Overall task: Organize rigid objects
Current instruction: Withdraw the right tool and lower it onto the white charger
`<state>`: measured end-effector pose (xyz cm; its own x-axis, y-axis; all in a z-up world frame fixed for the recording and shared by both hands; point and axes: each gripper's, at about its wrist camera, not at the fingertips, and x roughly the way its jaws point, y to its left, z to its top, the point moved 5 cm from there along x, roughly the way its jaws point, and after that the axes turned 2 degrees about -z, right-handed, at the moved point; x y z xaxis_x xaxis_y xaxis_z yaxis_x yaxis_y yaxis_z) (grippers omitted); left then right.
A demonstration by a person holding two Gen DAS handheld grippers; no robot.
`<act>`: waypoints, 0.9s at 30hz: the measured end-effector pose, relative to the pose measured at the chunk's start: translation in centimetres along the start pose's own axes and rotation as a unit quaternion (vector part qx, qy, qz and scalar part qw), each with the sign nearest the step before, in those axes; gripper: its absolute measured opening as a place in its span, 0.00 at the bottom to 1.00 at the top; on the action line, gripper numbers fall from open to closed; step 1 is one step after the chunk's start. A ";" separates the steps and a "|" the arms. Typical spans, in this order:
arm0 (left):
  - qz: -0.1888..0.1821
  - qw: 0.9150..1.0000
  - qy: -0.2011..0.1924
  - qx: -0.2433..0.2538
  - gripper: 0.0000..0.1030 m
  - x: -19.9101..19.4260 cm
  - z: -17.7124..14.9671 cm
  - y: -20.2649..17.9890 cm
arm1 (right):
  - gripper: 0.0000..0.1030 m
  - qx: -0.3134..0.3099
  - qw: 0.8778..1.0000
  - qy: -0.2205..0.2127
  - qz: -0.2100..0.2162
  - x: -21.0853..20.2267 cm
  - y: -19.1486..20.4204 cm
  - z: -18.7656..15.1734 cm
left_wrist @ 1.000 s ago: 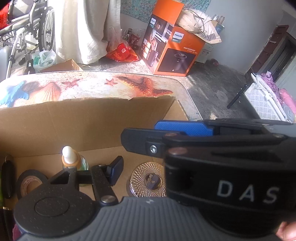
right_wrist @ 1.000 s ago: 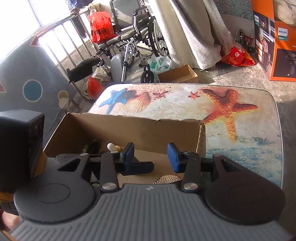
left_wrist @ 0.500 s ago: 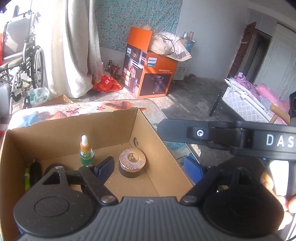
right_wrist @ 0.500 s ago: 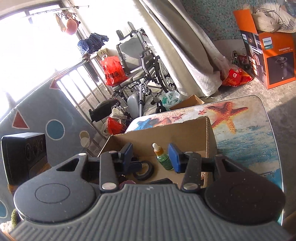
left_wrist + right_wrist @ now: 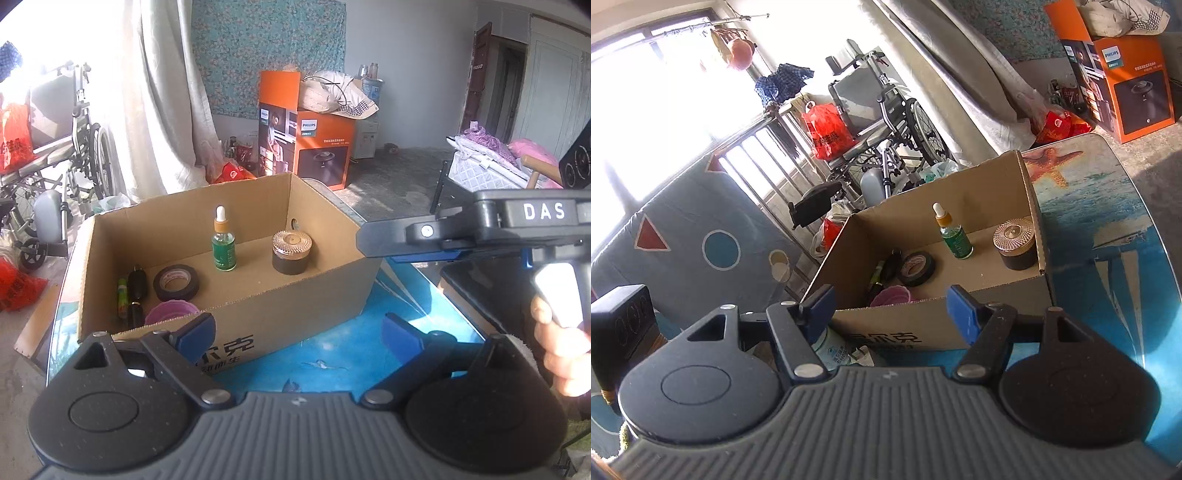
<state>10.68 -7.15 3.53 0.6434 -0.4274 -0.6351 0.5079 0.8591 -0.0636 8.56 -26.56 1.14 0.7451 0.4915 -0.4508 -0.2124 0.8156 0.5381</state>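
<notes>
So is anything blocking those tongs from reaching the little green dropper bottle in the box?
Only the cardboard box's near wall. The dropper bottle stands upright on the box floor, clear of the tape roll and the jar. The box is open on top, so both empty tongs, left and right, could probably come in from above.

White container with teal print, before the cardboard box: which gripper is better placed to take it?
Probably the right gripper: the container lies just beside one finger. The left gripper does not see it. Both jaws have just been opening, empty.
</notes>
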 end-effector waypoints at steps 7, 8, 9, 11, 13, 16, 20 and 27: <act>0.041 0.999 0.006 -0.019 0.96 -0.8 -3.5 1.6 | 0.65 -0.006 0.999 0.036 0.010 2.2 1.9 -1.7; 0.044 0.999 0.006 -0.021 0.96 -0.9 -3.9 1.8 | 0.65 -0.011 0.999 0.041 0.012 2.6 2.3 -1.9; 0.048 0.999 0.006 -0.023 0.96 -0.9 -4.2 1.9 | 0.65 -0.017 0.999 0.046 0.014 3.0 2.8 -2.0; 0.053 0.998 0.002 -0.027 0.96 -0.6 -4.8 2.2 | 0.65 -0.033 0.998 0.057 0.017 4.2 3.9 -2.1; 0.062 0.998 0.002 -0.028 0.96 0.0 -5.5 2.6 | 0.65 -0.048 0.997 0.065 0.017 5.2 4.9 -2.5; 0.079 0.997 -0.002 -0.025 0.96 0.9 -6.7 3.2 | 0.65 -0.071 0.994 0.081 0.013 7.3 6.2 -2.9; 0.092 0.995 -0.001 -0.025 0.93 2.7 -8.1 4.1 | 0.61 -0.091 0.990 0.112 0.006 10.5 6.6 -3.9; 0.082 0.996 0.010 -0.036 0.74 5.6 -9.2 5.3 | 0.44 -0.100 0.980 0.175 0.002 16.3 6.0 -6.4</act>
<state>11.65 -2.42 -7.44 0.7024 -0.2752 -0.6565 0.3549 0.9348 -0.0122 15.44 -11.74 -7.54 0.4887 0.5416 -0.6839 -0.3605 0.8393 0.4071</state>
